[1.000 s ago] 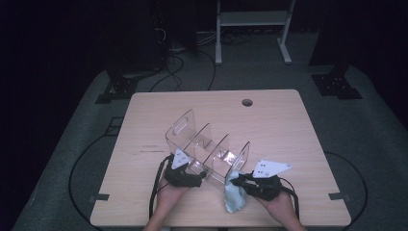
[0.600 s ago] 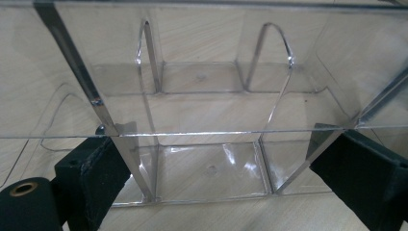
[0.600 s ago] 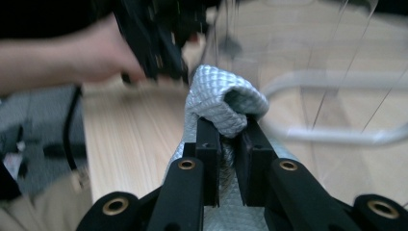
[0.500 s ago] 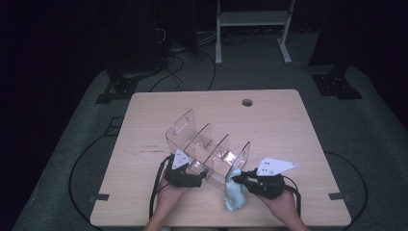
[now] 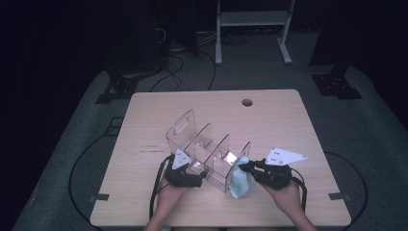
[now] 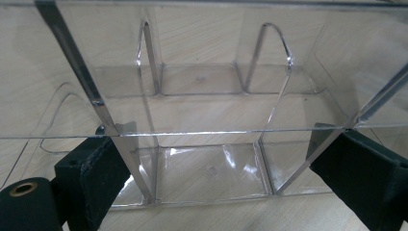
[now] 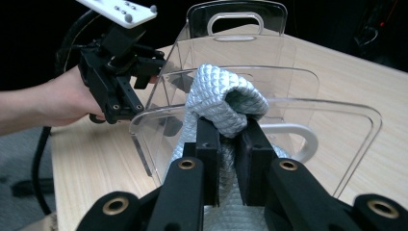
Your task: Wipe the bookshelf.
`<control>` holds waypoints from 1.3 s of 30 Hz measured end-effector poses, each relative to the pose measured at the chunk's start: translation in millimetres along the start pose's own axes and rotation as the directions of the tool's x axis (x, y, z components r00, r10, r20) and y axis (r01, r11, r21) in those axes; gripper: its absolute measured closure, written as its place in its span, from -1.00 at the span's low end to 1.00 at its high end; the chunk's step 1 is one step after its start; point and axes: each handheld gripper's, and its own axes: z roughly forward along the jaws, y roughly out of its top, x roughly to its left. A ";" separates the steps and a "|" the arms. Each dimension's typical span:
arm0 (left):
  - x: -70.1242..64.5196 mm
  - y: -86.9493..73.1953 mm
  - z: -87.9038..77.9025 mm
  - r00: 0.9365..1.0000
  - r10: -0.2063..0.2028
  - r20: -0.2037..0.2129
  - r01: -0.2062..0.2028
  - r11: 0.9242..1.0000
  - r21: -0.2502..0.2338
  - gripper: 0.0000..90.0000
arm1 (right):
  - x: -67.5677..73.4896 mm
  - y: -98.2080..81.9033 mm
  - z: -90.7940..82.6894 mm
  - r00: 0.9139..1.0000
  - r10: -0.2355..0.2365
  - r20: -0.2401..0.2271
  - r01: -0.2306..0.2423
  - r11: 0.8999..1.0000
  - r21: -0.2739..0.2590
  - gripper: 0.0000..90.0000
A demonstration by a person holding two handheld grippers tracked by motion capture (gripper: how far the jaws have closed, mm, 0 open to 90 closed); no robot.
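A clear acrylic organizer (image 5: 202, 139) with several upright dividers stands in the middle of the wooden table (image 5: 269, 115). My left gripper (image 5: 201, 176) holds its near side. In the left gripper view the two black jaws stand wide on either side of a compartment (image 6: 207, 110), pressed against its walls. My right gripper (image 5: 243, 167) is shut on a pale blue quilted cloth (image 5: 239, 180) at the organizer's right end panel. In the right gripper view the cloth (image 7: 226, 96) folds over the closed jaws, right in front of that panel (image 7: 337, 125).
A round cable hole (image 5: 247, 102) sits near the table's far edge. Black cables trail from both grippers over the near edge. A white metal stand (image 5: 250, 24) and dark equipment feet stand on the grey floor beyond the table.
My right gripper has lifted the cloth off the table and brought it up against the organizer's right end. The left gripper and the organizer have stayed put.
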 end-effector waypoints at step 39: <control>-1.3 0.5 -0.2 1.000 0.003 -0.002 -0.003 1.000 0.003 -0.82 | 10.7 43.3 14.2 0.991 -0.043 -0.130 0.048 0.998 0.036 0.79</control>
